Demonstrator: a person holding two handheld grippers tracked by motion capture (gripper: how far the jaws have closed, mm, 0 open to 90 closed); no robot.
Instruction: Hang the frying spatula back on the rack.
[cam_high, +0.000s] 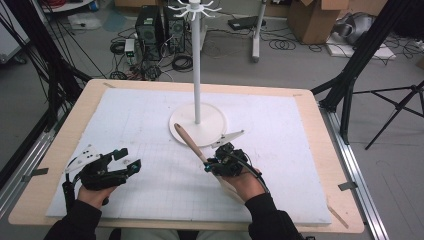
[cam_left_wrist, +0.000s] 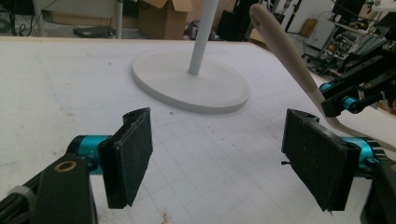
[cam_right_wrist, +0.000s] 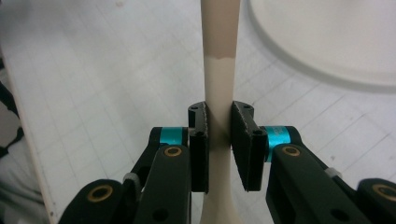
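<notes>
High view: above the near edge, facing forward and down over the whole counter (cam_high: 310, 165). Gripper views: low, close, facing along the counter; both sharing the white stand base (cam_left_wrist: 187, 88).

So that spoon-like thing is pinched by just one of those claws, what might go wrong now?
1. The right gripper clamps the smooth utensil handle across a narrow stretch, so it might swivel or slip between the jaws.
2. The long end sticks out toward the white stand; swinging it could knock the pole or scrape the round base.
3. The left gripper sits open and apart, so nothing would catch a drop onto the white mat.
</notes>
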